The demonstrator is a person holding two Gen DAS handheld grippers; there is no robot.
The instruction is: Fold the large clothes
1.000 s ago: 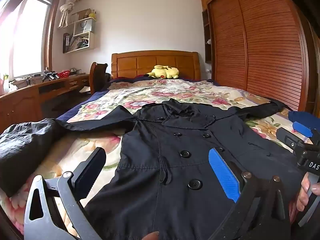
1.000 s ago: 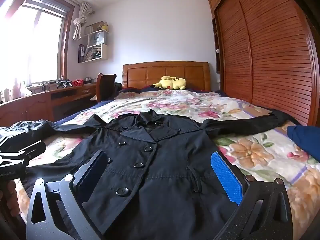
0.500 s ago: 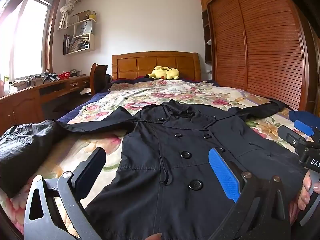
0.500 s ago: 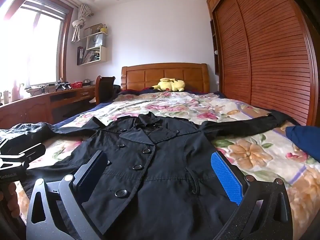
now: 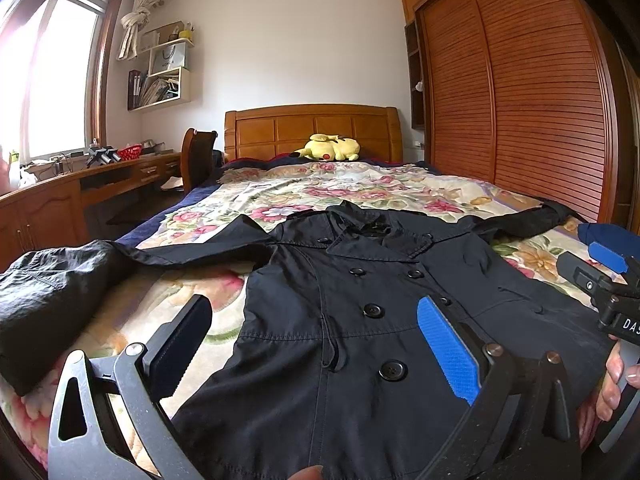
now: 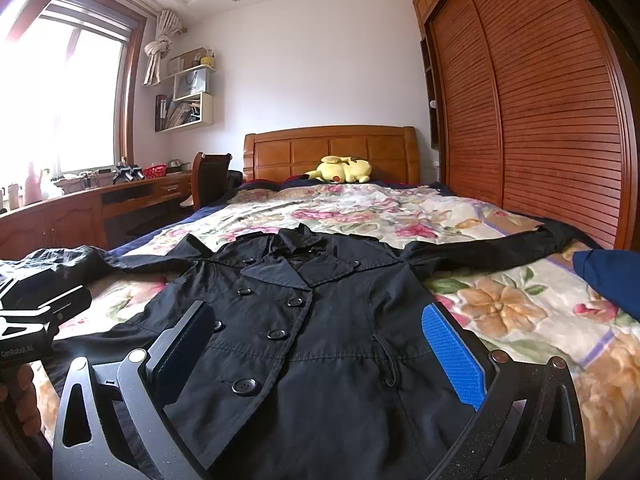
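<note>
On the bed (image 5: 360, 188), both tools (image 5: 312, 344) (image 6: 316, 344) gape wide over a soft, limp black coat (image 5: 360, 320); shoulders likely grip best.

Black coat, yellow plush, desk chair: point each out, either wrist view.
black coat (image 6: 328, 360), right wrist view, on the front panel below the waist seam.
yellow plush toy (image 6: 344, 170), right wrist view, on its body.
wooden desk chair (image 5: 198, 156), left wrist view, on the backrest.

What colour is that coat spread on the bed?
Black, buttons included; the coat shows best in the right wrist view, on a floral bedspread.
</note>
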